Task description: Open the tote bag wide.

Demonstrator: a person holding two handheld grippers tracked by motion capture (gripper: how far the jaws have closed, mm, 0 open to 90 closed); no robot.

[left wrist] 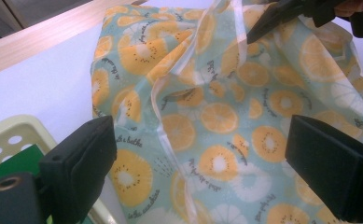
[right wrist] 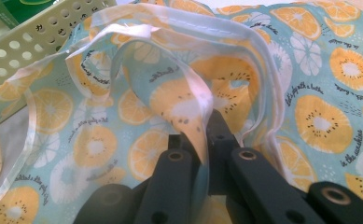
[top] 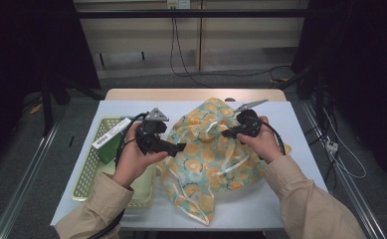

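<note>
Right gripper (top: 229, 132) fingers pinched on orange-print bag (top: 213, 159) (raised edge), left gripper (top: 180, 147) level, fingers wide apart, empty.

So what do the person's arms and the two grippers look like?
Both arms wear tan long sleeves. The left gripper and right gripper are black, with blocky black fingers, a grey three-cornered plate on top, and a black cable trailing behind.

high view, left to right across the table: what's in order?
Green perforated basket → left gripper, jaws open → orange-print fabric bag → right gripper, shut on the bag's edge.
</note>
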